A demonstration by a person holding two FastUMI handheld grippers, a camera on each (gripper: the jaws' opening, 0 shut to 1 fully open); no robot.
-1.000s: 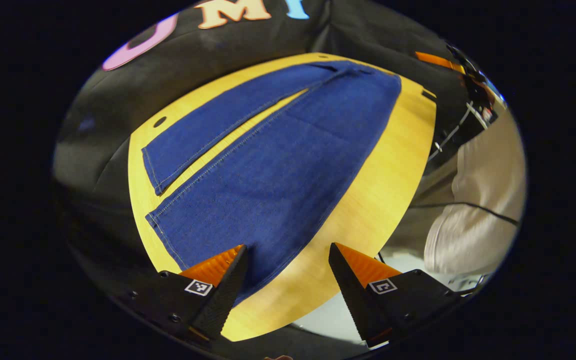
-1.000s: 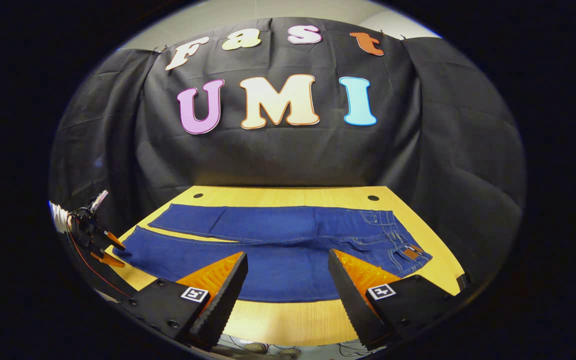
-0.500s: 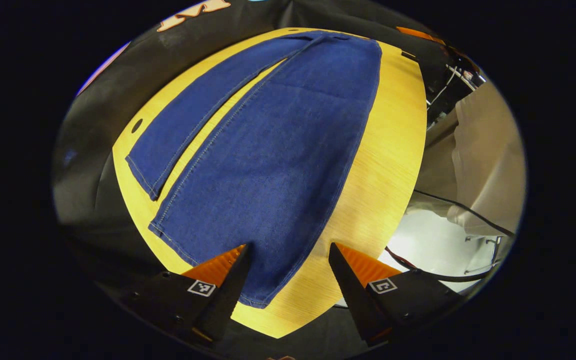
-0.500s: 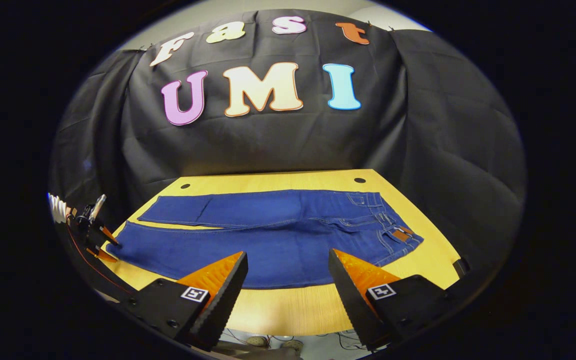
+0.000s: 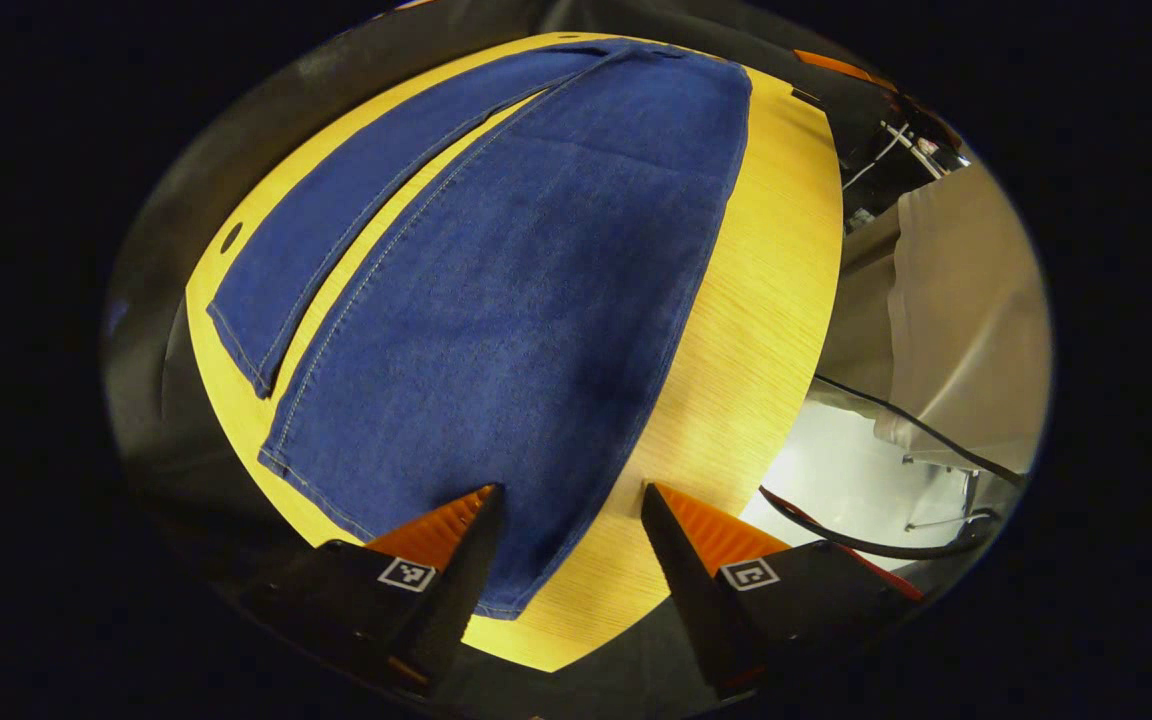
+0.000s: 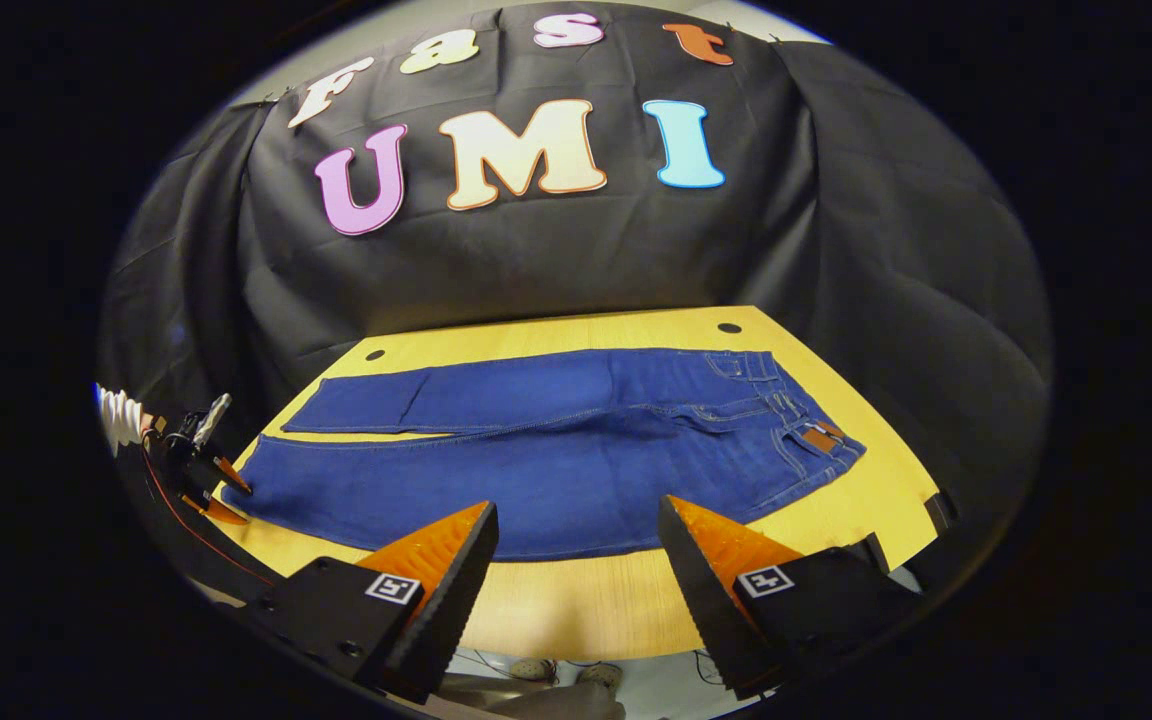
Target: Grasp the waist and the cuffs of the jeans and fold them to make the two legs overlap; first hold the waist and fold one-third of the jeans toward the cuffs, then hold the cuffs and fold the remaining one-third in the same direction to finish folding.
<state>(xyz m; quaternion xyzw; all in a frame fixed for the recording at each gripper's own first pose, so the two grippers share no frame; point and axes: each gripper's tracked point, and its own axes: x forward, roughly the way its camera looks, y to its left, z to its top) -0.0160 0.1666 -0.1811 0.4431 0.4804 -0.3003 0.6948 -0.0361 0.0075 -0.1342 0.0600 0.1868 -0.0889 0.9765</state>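
The jeans (image 6: 556,450) lay flat on the yellow wooden surface (image 6: 586,600), with their long axis running from left to right in the right gripper view. The cuffs (image 6: 266,485) were at the left end and the waist (image 6: 806,440) at the right end. The two legs were side by side with a narrow strip of bare wood between them, so they did not yet overlap.

At the left end, the left tool (image 5: 566,545) was low over the near leg's cuff (image 5: 496,580). Its fingers were apart, one above the cloth and one above the bare wood just beside the hem, and they held nothing. In the right gripper view the same tool (image 6: 221,490) was seen at the left edge of the surface, close to that cuff.

The right tool (image 6: 576,570) was also wide open and empty. It was at the near edge of the surface, facing the middle of the near leg, with the waist farther to its right. I judge that the left tool was much nearer to its grasp than the right one, which must first go to the waist.

Behind the surface hung the black cloth wall (image 6: 556,270). In the left gripper view, pale clothing (image 5: 966,310) and a dark cable (image 5: 886,545) were beyond the surface's edge.
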